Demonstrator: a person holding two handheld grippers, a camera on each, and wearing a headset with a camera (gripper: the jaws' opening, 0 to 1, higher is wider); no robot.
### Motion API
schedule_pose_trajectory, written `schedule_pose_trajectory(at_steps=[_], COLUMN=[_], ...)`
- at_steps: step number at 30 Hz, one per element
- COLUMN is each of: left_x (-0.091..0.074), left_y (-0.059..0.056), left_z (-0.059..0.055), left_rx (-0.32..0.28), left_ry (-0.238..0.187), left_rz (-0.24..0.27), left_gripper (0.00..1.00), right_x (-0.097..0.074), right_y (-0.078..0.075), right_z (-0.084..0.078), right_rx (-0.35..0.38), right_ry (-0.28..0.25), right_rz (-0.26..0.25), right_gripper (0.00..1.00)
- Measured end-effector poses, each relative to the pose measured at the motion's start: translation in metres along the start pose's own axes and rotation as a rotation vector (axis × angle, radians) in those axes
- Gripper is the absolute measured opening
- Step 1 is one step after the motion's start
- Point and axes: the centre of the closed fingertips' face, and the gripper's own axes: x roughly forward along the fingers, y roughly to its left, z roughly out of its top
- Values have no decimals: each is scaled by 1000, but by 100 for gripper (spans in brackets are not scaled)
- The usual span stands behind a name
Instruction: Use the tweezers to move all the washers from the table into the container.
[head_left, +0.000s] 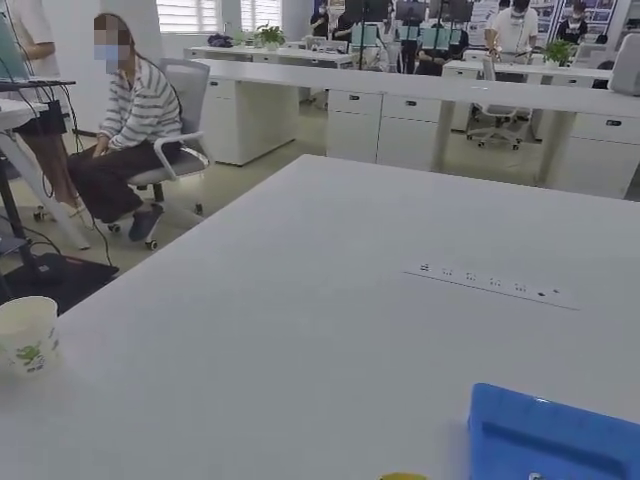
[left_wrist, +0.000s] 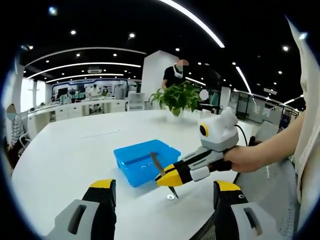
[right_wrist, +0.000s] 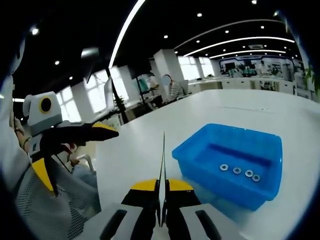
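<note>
My right gripper (right_wrist: 163, 187) is shut on thin metal tweezers (right_wrist: 163, 160) that stick out ahead of its jaws. To their right stands a blue container (right_wrist: 260, 150) with several washers (right_wrist: 237, 170) on its floor. In the left gripper view the right gripper (left_wrist: 172, 177) comes in from the right with the tweezers (left_wrist: 157, 163), held over the table in front of the container (left_wrist: 135, 156). One washer (left_wrist: 170, 197) lies on the table just under the tweezers' lower tip. My left gripper (left_wrist: 165, 186) stands open and holds nothing. A corner of the container (head_left: 550, 430) sits at the head view's lower right.
A white paper cup (head_left: 28, 335) stands near the table's left edge. A flush socket strip (head_left: 492, 284) runs across the table's far right. A person sits on an office chair (head_left: 180, 130) beyond the table, and a potted plant (left_wrist: 179, 97) stands on its far end.
</note>
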Motion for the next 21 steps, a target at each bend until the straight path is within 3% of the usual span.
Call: schedule_pose_trajectory(at_steps=[4, 7, 11, 14, 17, 19, 21], left_x=[0, 0, 0, -1, -2, -4, -4], left_y=[0, -1, -1, -3, -4, -4, -2], left_z=[0, -1, -2, 6, 8, 12, 13], left_rx=[0, -3, -16, -141, -247, -270, -280], left_ry=[1, 3, 9, -40, -48, -67, -74], left_rz=[-2, -5, -16, -57, -104, -122, -113], left_gripper=[81, 80, 79, 76, 64, 52, 49], right_x=[0, 0, 3, 3, 2, 1, 1], right_y=[8, 14, 12, 16, 24, 31, 40], right_z=[6, 15, 11, 10, 9, 9, 7], right_rx=[-59, -86, -80, -97, -160, -202, -231], right_ry=[-29, -95, -96, -95, -78, -70, -59], right_rz=[29, 60, 53, 69, 88, 103, 122], right_gripper=[1, 1, 2, 2, 2, 2, 2])
